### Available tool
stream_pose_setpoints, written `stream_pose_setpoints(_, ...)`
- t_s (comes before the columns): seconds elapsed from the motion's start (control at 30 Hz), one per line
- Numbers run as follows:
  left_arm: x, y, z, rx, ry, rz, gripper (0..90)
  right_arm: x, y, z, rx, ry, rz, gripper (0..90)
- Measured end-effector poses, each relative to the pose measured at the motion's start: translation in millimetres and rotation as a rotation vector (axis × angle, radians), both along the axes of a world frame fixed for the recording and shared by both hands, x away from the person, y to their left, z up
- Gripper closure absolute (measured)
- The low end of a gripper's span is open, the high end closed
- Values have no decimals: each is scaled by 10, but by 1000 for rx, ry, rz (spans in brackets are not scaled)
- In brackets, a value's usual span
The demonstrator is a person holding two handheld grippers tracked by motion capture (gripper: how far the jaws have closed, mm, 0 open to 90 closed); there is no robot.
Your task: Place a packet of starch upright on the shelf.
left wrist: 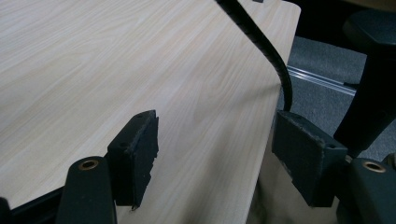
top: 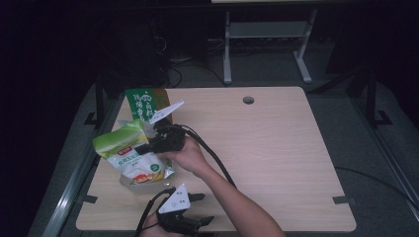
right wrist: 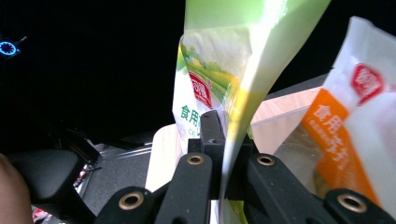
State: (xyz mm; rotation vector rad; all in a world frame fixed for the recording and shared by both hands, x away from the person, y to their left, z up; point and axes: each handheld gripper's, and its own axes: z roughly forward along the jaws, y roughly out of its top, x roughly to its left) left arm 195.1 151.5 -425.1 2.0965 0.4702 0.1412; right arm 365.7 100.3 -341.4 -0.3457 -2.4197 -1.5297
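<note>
Pale wood table [top: 276, 148] in a dark room, grey floor [top: 316, 69] beyond. Right gripper [top: 148, 146] pinches a green bag [top: 118, 140] at its left edge; left gripper [top: 203, 210] hangs wide open, empty.

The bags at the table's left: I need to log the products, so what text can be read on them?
"食用": on the green and white bag pinched in the right gripper; below it only "C" is visible.
"食用": on the orange band of the orange and white bag; the rest is blurred.
Dark green bag: white characters, too small to read.
Red logos: unreadable.
</note>
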Motion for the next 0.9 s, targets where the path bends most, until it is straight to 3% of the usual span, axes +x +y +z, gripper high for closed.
stream_pose_setpoints(0.3, 0, 7, 3, 7, -8, -3, 314, -10, 90, -234, -32, 25, 10, 856)
stream_pose_setpoints(0.4, 3, 7, 2, 10, -14, -6, 314, -5, 85, -239, -19, 38, 8, 803)
stream_pose_setpoints(0.5, 6, 6, 1, 12, -13, -5, 314, -32, 67, -174, -35, 2, -4, 771)
stream_pose_setpoints(0.63, 8, 5, -2, 13, -14, -3, 314, -65, 41, -135, -70, -37, -25, 804)
stream_pose_setpoints(0.73, 6, 9, 2, 12, -14, -1, 315, -76, 28, -146, -66, -31, -28, 880)
stream_pose_setpoints(0.9, 8, 12, 2, 11, -10, 2, 315, -100, -22, -214, -76, -36, -31, 888)
